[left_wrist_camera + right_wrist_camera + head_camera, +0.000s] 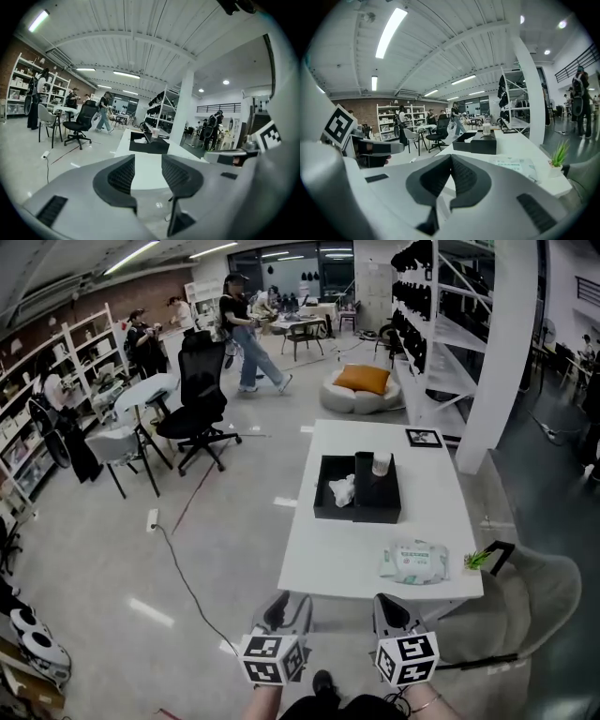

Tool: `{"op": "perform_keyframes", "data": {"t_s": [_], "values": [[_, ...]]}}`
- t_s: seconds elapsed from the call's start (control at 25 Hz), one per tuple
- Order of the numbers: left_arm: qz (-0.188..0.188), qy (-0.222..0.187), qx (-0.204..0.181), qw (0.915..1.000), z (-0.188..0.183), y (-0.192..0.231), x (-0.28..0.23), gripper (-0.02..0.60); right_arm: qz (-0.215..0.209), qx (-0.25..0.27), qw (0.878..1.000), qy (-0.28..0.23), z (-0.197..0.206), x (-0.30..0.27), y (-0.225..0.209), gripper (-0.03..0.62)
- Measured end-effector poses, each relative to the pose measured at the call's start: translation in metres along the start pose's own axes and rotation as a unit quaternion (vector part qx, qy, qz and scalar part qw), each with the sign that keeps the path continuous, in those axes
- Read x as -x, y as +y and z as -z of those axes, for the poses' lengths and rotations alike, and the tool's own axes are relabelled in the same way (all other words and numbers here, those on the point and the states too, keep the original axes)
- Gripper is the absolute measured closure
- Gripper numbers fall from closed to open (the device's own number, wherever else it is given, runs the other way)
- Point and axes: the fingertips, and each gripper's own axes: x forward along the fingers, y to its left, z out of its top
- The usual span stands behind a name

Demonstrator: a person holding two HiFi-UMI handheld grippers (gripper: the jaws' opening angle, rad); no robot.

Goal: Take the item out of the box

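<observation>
A black open box (324,510) sits mid-table on the white table (441,507). Inside it lie a crumpled white item (343,489), a dark upright cylinder (364,468) and a white cup (382,463). Both grippers hang below the table's near edge, well short of the box. My left gripper (288,601) is open, its pads (123,174) apart with only the table showing between them. My right gripper (388,604) is shut, its pads (464,176) meeting at the tips and holding nothing. The box (149,144) lies ahead in the left gripper view and further off (478,143) in the right gripper view.
A pack of wet wipes (415,562) and a small green plant (478,559) lie near the table's front right. A marker card (424,438) is at the far edge. A grey chair (548,587) stands right of the table, a cable (187,585) runs on the floor left.
</observation>
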Motion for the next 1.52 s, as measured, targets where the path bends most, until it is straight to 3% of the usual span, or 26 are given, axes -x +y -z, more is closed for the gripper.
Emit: {"op": "perform_keyframes", "data": {"t_s": [0.52,1.2,1.52], "values": [[0.014,0.019,-0.024,0.9995,-0.029,0.035,-0.061,0.429,0.042,-0.007,0.999,-0.001,-0.025,-0.051,-0.027,0.594],[0.025,0.054,-0.084,0.9946,-0.074,0.051,-0.218,0.428,0.073,-0.031,0.997,0.0,-0.056,-0.155,-0.122,0.594],[0.032,0.101,-0.135,0.9852,-0.081,0.054,-0.279,0.413,0.072,-0.038,0.997,0.015,-0.056,-0.188,-0.15,0.594]]}}
